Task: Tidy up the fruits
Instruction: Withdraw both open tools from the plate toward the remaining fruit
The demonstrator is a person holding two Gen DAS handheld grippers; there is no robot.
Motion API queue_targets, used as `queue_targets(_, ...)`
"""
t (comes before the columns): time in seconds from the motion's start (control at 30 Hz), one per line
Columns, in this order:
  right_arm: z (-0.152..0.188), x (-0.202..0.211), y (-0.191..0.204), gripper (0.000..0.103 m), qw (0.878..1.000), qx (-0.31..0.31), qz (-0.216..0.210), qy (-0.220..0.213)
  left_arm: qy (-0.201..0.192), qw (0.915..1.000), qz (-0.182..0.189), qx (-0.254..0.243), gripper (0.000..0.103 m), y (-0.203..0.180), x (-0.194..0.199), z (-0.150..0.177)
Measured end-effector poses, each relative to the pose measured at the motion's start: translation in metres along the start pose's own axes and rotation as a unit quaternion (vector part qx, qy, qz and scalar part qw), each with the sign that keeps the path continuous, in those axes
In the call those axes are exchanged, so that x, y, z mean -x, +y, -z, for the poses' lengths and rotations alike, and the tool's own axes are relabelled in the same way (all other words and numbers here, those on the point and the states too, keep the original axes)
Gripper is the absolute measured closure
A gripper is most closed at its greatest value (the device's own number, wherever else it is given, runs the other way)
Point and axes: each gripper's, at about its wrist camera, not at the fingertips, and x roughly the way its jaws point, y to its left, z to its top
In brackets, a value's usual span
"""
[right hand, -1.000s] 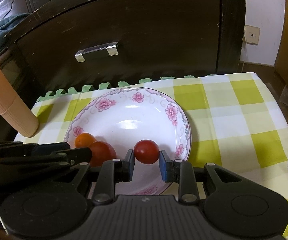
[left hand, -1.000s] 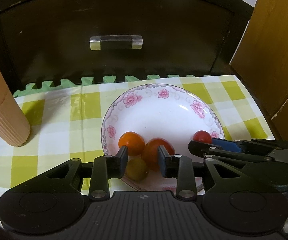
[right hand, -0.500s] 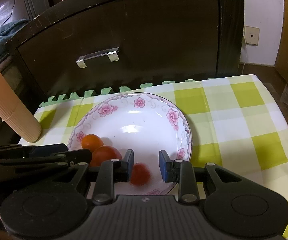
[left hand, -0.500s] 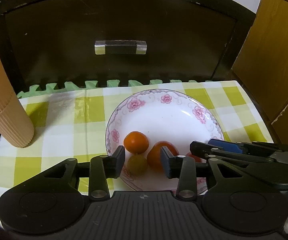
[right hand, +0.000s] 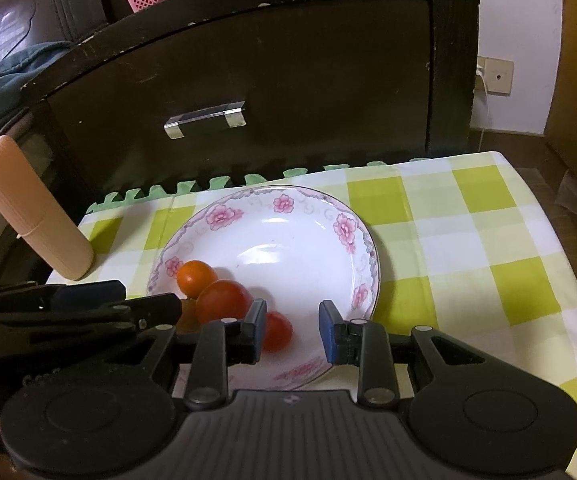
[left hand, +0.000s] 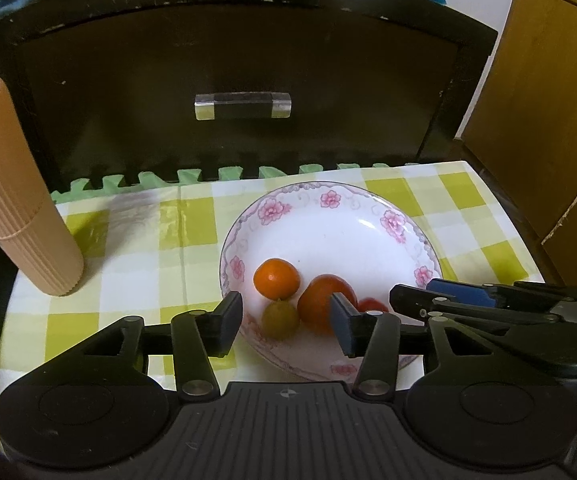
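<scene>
Both grippers hang empty over the plate's near rim, all four fruits lying in the plate.

The right gripper is spread wide, gripping nothing; the small red tomato lies in the plate just inside its left finger, low at the near rim, so this is the nearer hand to it. The left gripper is also spread and empty, with the yellow-green fruit between its fingers and below them, the big tomato beside its right finger, and the orange a little farther toward the plate's centre. All four are roundish, so no long axis matters. The peach tube stands left of the plate on the checked cloth; no other fruit shows outside the plate.
</scene>
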Motion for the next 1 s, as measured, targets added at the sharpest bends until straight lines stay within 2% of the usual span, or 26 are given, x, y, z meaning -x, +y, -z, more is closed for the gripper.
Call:
queue_targets(0.2,0.009,0.012,0.006,0.072,1.000,0.002,-0.003,0.001,-0.003,1.0000,-0.003,-0.003,0.043,0.002,0.013,0.007)
queue_targets(1.0,0.055,0.041,0.027,0.072,0.999,0.021,-0.011,0.024,0.024,0.9996,-0.005,-0.013,0.042,0.008,0.045,0.051)
